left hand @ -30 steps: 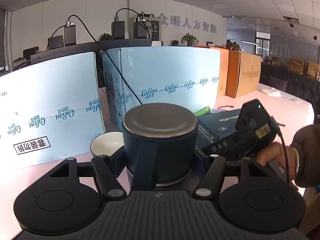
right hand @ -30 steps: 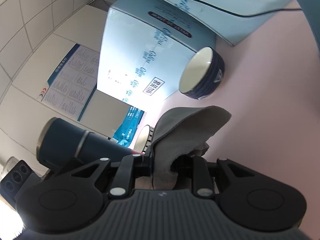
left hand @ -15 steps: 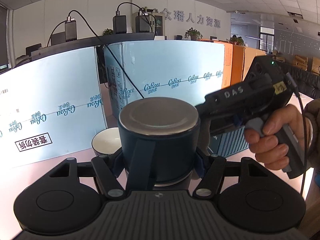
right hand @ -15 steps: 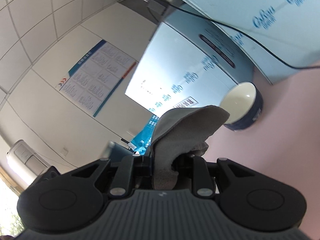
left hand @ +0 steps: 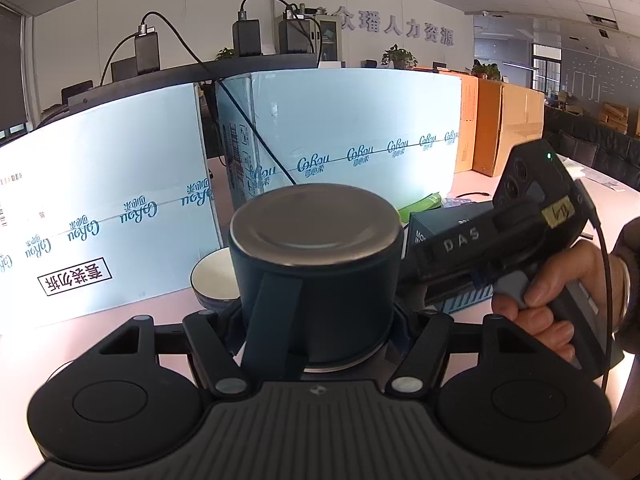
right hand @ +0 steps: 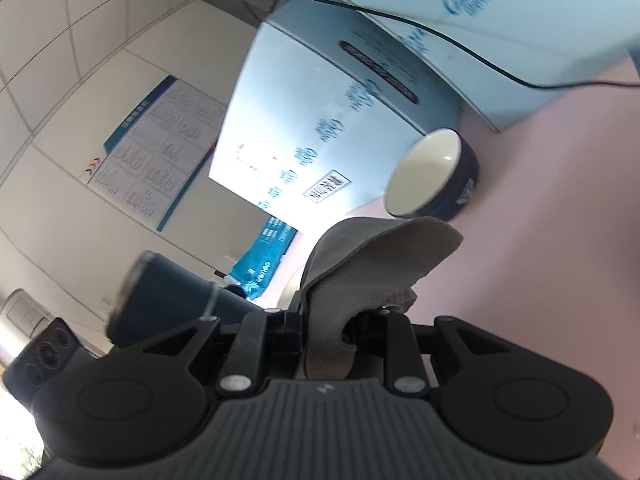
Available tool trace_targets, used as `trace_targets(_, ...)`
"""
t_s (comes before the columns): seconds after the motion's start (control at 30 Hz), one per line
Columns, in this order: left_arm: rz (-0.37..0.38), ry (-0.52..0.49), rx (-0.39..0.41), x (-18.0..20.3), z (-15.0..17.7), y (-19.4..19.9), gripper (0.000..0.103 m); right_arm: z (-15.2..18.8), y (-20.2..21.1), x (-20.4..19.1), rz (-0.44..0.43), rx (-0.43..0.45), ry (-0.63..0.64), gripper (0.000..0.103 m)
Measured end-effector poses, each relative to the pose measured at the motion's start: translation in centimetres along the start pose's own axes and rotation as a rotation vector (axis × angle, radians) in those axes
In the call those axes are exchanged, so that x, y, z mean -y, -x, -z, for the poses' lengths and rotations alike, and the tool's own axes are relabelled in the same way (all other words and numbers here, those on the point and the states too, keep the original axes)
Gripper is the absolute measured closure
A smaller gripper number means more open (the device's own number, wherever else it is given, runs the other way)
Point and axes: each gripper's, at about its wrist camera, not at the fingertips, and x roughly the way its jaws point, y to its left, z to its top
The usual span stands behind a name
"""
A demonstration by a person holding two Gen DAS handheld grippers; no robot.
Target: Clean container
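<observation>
Flask (left hand: pixel 316 280) sits clamped in the left gripper (left hand: pixel 316 336), and the right gripper (right hand: pixel 344 332) is pinching a cloth (right hand: pixel 372 272). Cloth's floppy, so a hard wipe could tug it loose or twist the flask in its grip.

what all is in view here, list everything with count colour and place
container: 1, dark blue with metal lid, clamped in left tongs
cloth: 1, grey, pinched in right tongs
bowl: 1, dark blue outside, cream inside, on pink table by the cartons
cartons: 2, pale blue, back of table
brown boxes: at least 2, orange-brown, right of cartons
dark box: 1, behind container
table: 1, pink
left tongs: black, shut on container
right tongs: black, shut on cloth
hand: 1, gripping right handle
</observation>
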Motion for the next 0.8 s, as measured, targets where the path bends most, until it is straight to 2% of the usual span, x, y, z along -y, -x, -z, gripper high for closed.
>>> trace_targets(0.13,-0.009,0.01,-0.019,0.0,-0.1,-0.1,0.026,0.1,0.1,-0.1,-0.004,0.002,-0.004,0.079)
trace_targets(0.37,-0.037,0.029,-0.033,0.2,-0.4,-0.4,0.025,-0.6,0.3,-1.5,-0.033,0.01,0.038,0.079)
trace_targets(0.57,-0.07,0.013,-0.051,0.7,-0.4,-0.5,0.013,-1.9,0.7,-2.9,-0.072,0.03,0.074,0.079)
trace_targets(0.8,-0.139,0.012,-0.073,1.1,-0.5,-0.8,0.012,-2.9,1.2,-4.6,-0.12,0.055,0.116,0.078)
